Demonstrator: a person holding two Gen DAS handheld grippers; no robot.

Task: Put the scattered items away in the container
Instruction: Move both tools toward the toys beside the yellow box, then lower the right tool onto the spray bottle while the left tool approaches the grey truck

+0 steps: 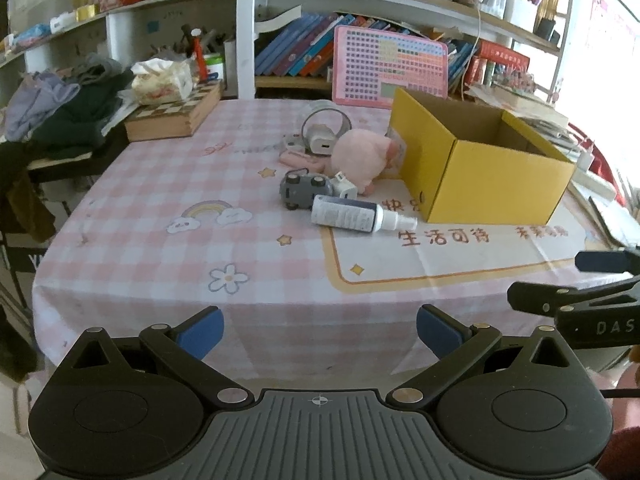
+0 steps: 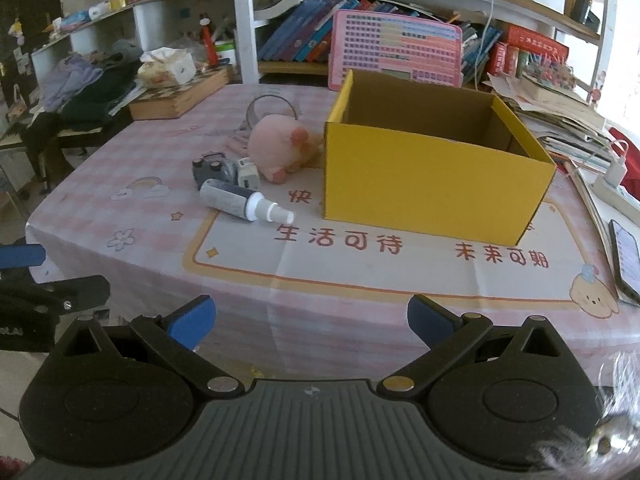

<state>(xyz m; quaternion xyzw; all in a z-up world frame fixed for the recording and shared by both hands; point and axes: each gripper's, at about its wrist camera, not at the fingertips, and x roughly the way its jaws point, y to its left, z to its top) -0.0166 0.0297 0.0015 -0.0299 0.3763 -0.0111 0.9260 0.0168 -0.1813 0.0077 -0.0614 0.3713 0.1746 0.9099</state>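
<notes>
An open yellow cardboard box (image 1: pixel 492 178) (image 2: pixel 432 184) stands on the pink checked tablecloth. Left of it lie a white-and-dark spray bottle (image 1: pixel 352 213) (image 2: pixel 240 201), a grey toy car (image 1: pixel 304 189) (image 2: pixel 214 171), a small white cube charger (image 1: pixel 344 186) (image 2: pixel 248 174), a pink plush toy (image 1: pixel 362 154) (image 2: pixel 280 146), a white charger (image 1: pixel 320 142) and a grey ring (image 1: pixel 326 120) (image 2: pixel 272 106). My left gripper (image 1: pixel 320 332) is open and empty at the table's near edge. My right gripper (image 2: pixel 312 320) is open and empty beside it, to its right.
A pink chart board (image 1: pixel 390 66) leans at the back before bookshelves. A chessboard box (image 1: pixel 172 114) with a tissue pack and clothes sits at the back left. A phone (image 2: pixel 626 256), a power strip and papers lie at the right edge.
</notes>
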